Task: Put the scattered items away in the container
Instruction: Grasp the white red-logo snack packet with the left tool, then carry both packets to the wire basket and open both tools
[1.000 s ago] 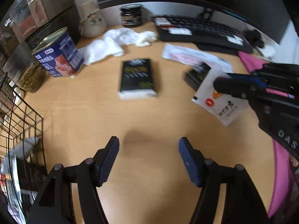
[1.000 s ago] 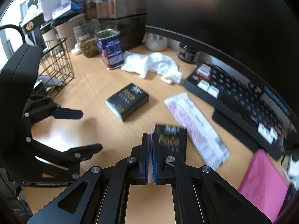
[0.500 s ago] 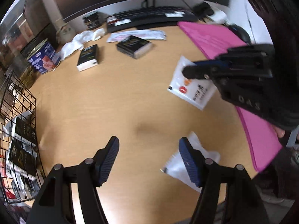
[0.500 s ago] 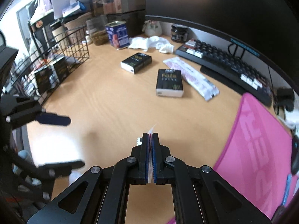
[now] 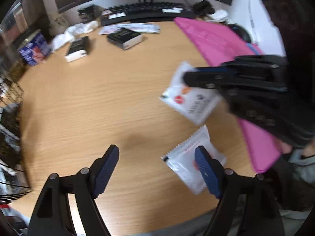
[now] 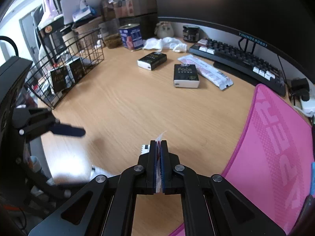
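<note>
My right gripper [image 6: 158, 147] is shut on a white sachet [image 5: 194, 102] with red print and holds it above the wooden desk; in the right wrist view only its edge [image 6: 160, 135] shows between the pads. My left gripper [image 5: 156, 163] is open and empty, low over the desk's near edge, its right finger over a second white sachet [image 5: 189, 157] lying flat. The black wire basket [image 6: 65, 66] stands at the left with black packs in it. Two black tissue packs [image 6: 186, 75] [image 6: 152, 60] and a long pink-white packet [image 6: 205, 71] lie mid-desk.
A pink mat [image 6: 275, 147] covers the right side. A keyboard [image 6: 240, 59] and monitor stand at the back. A blue tin [image 6: 132, 36], a crumpled white cloth [image 6: 165, 43], jars and a small figurine line the back left.
Both grippers have pulled back toward the desk's near edge. The right gripper has carried its sachet away from the black packs. A second sachet has come into view under my left gripper's right finger.
</note>
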Demonstrator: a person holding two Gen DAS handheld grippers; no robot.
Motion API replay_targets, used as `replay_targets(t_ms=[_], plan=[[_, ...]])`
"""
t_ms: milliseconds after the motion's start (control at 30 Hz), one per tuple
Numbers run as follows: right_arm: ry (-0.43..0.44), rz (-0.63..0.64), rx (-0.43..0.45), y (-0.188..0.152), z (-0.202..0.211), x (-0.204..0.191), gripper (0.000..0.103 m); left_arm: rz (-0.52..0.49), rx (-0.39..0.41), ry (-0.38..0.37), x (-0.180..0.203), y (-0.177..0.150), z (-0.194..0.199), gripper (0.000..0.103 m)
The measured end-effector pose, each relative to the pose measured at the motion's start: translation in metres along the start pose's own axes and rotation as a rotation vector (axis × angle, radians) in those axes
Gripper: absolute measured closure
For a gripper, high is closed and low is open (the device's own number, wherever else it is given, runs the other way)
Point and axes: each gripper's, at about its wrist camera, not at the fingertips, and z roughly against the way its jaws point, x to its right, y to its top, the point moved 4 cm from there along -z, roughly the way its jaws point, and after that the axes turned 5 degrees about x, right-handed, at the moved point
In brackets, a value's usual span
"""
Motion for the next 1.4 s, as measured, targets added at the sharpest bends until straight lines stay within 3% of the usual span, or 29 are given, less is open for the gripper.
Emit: replay_targets(t_ms=[267, 500, 633, 700, 767, 800, 867, 1133, 1400], plan=[[0.007, 0.002, 0.005, 0.000, -0.005, 0.000, 0.100, -0.022, -0.016, 0.029, 0.019, -0.004, 0.003, 0.021], [0.005, 0.001, 0.015, -0.004, -0.003, 0.001, 0.100, 0.050, -0.044, -0.022, 0.018, -0.005, -0.016, 0.016], [0.007, -0.001, 0.014, -0.006, -0.004, 0.003, 0.100, 0.038, -0.034, 0.041, 0.015, -0.001, -0.022, 0.015], [0.009, -0.006, 0.013, -0.007, -0.005, 0.005, 0.100, 0.018, -0.023, 0.064, 0.015, 0.000, -0.023, 0.022], [0.008, -0.010, 0.013, -0.008, -0.007, 0.007, 0.099, 0.005, -0.006, 0.071, 0.015, 0.004, -0.020, 0.051], [0.007, -0.011, 0.012, -0.008, -0.008, 0.008, 0.099, 0.012, -0.011, 0.062, 0.013, 0.006, -0.021, 0.054], [0.006, -0.011, 0.009, -0.009, -0.010, 0.008, 0.099, 0.023, -0.013, 0.034, 0.008, 0.010, -0.020, 0.071], [0.001, 0.010, 0.010, -0.006, -0.010, 0.004, 0.099, 0.012, 0.038, 0.071, -0.004, 0.018, -0.008, 0.076], [0.023, 0.083, 0.031, 0.019, -0.007, -0.026, 0.100, 0.072, 0.132, 0.131, -0.046, 0.035, 0.029, 0.076]])
